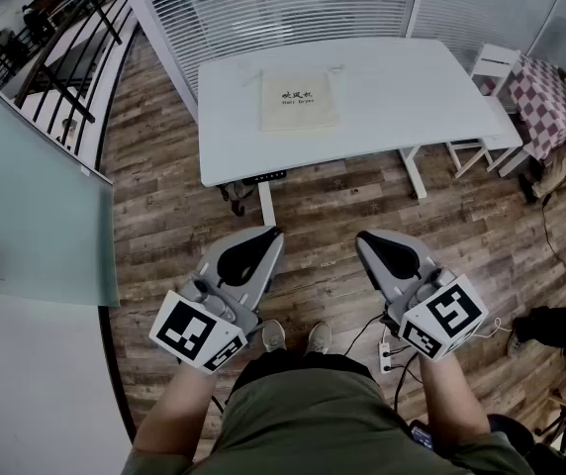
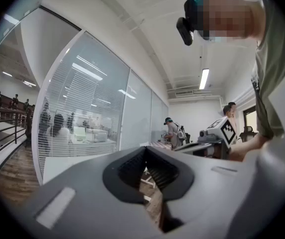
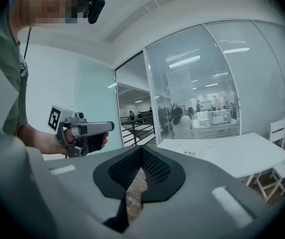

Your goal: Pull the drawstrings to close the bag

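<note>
Bag [image 1: 301, 101]: a flat, cream cloth one with dark print, lying on the far middle of a white surface [image 1: 412, 87], well clear of every edge. Bare tabletop runs to both sides of it and toward the near edge.

At far left a frosted glass panel [image 1: 36, 196] stands along the wooden floor [image 1: 164, 216], with a dark railing [image 1: 65, 47] beyond it. A wide strip of open floor lies between that panel and the surface's left edge, and another between the near edge and the person's shoes [image 1: 293, 337].

The left tool [image 1: 275, 233] hangs low in front of the person's body, above the floor and well short of the surface. Its jaws are pressed together with nothing between them; through the notch only floorboards show. The right tool [image 1: 362, 236] hangs beside it at the same height, well apart from the bag, jaws likewise closed and empty. A power strip [image 1: 387, 354] and its cables lie on the floor under the right tool.

Right of the surface stand a white chair [image 1: 491, 77] and, just beyond it, a red checked cloth [image 1: 550, 102], crowding that side more than the left.
</note>
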Action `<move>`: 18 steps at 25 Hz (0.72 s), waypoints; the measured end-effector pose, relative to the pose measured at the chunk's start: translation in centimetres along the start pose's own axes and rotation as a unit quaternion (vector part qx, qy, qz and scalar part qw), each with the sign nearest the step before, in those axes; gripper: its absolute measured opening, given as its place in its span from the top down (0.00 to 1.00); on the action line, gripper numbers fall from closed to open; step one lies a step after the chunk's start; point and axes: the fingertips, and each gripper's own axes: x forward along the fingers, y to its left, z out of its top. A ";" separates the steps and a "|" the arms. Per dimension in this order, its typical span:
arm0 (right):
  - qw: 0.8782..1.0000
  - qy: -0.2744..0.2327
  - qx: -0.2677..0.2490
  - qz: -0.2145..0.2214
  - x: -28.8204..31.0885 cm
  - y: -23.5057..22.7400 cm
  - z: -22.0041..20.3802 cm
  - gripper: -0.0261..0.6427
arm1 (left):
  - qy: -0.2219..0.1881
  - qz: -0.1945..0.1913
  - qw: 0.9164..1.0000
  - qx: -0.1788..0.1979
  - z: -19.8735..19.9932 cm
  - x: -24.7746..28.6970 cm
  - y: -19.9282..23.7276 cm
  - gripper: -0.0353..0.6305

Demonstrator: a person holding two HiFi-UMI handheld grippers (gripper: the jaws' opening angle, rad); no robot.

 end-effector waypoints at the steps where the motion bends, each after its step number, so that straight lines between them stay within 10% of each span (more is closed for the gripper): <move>1: 1.000 0.000 0.000 0.001 0.0 -0.2 0.0 0.95 | 0.000 0.000 1.000 0.000 0.0 0.2 0.0 0.94; 18: 1.000 0.003 0.024 0.002 -0.1 -2.2 -1.3 0.95 | 0.009 0.015 1.000 -0.014 -1.9 1.4 0.5 0.94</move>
